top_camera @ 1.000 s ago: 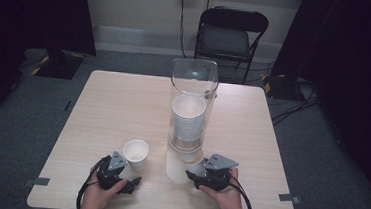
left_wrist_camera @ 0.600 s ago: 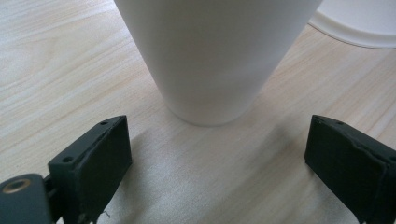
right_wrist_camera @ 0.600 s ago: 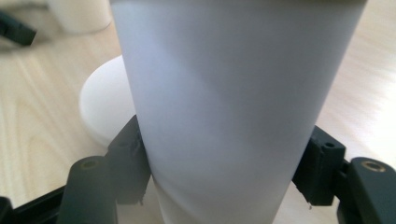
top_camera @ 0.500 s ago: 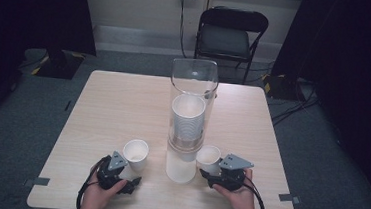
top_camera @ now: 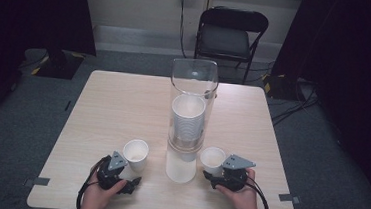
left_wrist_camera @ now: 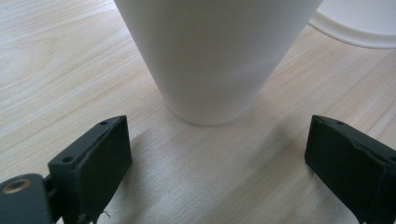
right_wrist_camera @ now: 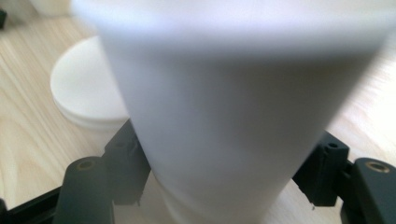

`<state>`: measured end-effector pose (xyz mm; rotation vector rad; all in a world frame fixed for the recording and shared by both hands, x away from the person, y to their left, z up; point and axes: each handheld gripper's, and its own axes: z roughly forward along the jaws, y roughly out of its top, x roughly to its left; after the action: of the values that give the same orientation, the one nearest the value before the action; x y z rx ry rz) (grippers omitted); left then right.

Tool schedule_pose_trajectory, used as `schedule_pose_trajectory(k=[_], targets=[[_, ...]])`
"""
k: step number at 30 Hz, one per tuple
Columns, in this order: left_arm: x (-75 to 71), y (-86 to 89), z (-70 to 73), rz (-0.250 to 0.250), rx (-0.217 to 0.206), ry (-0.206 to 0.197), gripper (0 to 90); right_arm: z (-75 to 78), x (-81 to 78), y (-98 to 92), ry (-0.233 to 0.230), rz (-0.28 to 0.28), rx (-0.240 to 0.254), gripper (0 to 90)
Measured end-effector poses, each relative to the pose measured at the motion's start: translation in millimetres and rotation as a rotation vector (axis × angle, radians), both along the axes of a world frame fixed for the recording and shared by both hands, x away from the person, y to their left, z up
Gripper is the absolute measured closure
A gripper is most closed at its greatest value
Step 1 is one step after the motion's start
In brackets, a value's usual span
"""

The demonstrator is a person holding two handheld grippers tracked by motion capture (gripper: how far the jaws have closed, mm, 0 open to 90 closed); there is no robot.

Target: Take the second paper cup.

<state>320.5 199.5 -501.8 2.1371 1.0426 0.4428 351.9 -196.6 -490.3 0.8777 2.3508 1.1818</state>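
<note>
Clear cup dispenser (top_camera: 193,92) stands mid-table (top_camera: 113,104), stack of white cups (top_camera: 187,122) inside it, open end toward the person. Left gripper (top_camera: 130,176) just left of the dispenser mouth, jaws spread wide, a paper cup (top_camera: 135,153) standing free just past them. Right gripper (top_camera: 213,174) just right of the mouth, jaws clamped on a second cup (top_camera: 212,160), upright
</note>
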Motion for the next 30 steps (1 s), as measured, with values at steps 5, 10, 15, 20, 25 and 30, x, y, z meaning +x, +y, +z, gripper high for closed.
schedule_pose_trajectory(k=[5,10,15,20,25,30], targets=[[0.0,-0.1,0.0,0.000,-0.001,0.000,6.6,-6.9,-3.9,-10.3,0.005,-0.023,-0.014,27.5],[0.0,0.0,0.0,-0.001,-0.001,0.000,6.5,-6.9,-5.7,-15.8,0.000,-0.048,-0.028,25.0],[0.0,0.0,0.0,-0.001,-0.001,0.001,6.6,-7.0,-7.0,-20.9,0.022,-0.055,-0.001,14.5],[0.1,0.0,0.0,0.000,-0.001,-0.001,6.5,-6.7,-11.0,-31.2,0.033,-0.055,0.006,14.5],[0.0,0.0,0.0,0.000,0.000,0.000,6.5,-3.5,-14.6,-42.3,0.046,-0.043,0.015,14.5],[0.1,-0.1,0.0,-0.001,-0.001,0.000,6.5,-0.7,-16.5,-51.5,0.055,-0.040,0.013,14.7]])
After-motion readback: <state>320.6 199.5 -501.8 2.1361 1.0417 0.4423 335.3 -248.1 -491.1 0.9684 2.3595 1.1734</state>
